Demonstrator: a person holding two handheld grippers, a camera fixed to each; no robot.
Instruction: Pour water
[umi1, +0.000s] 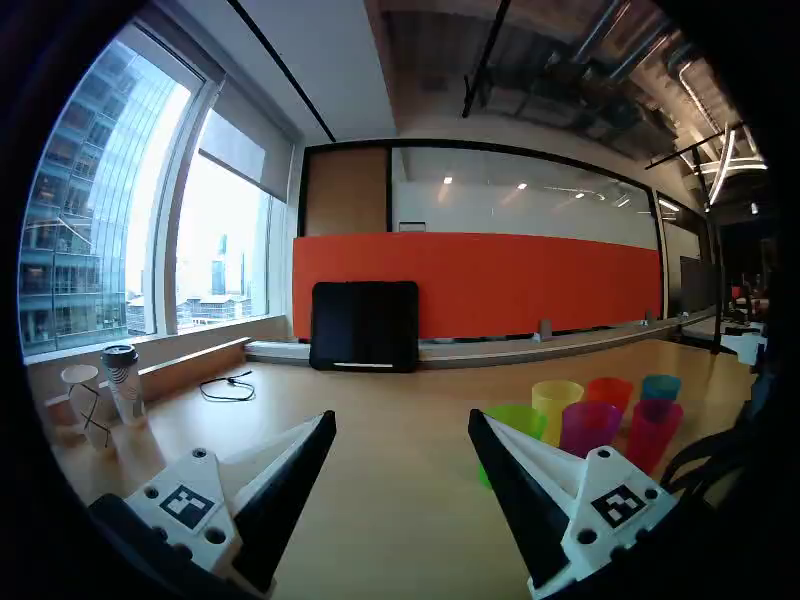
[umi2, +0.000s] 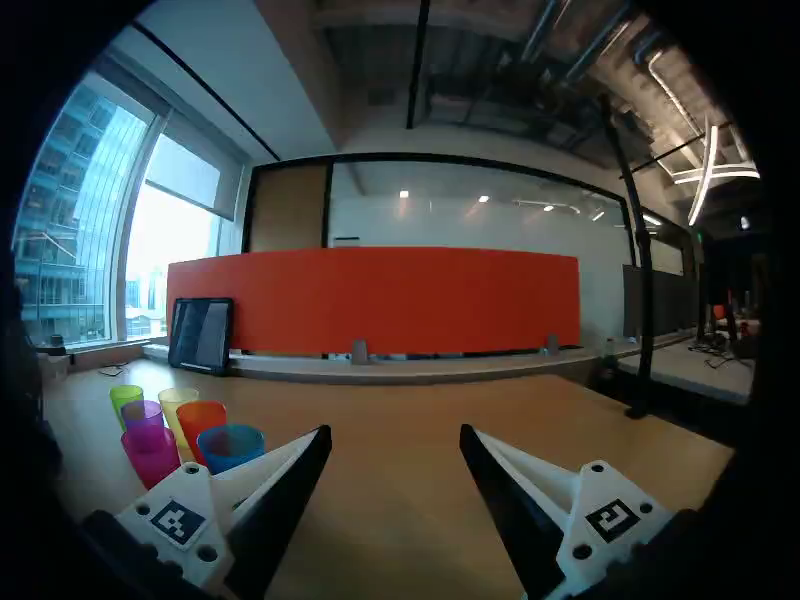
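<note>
The wooden table (umi1: 330, 385) lies broad and bare around the cups (umi1: 590, 410), six bright plastic tumblers packed against one another. I judge the likeliest slip is a finger reaching for one and toppling its neighbours (they look light and easy to tip). Whether any holds water I cannot tell, so a careless lift could spill. The cluster stands between the two grippers, the blue cup (umi2: 230, 445) nearest the right gripper (umi2: 393, 430). That one and the left gripper (umi1: 400, 415) are both spread wide, holding nothing.
</note>
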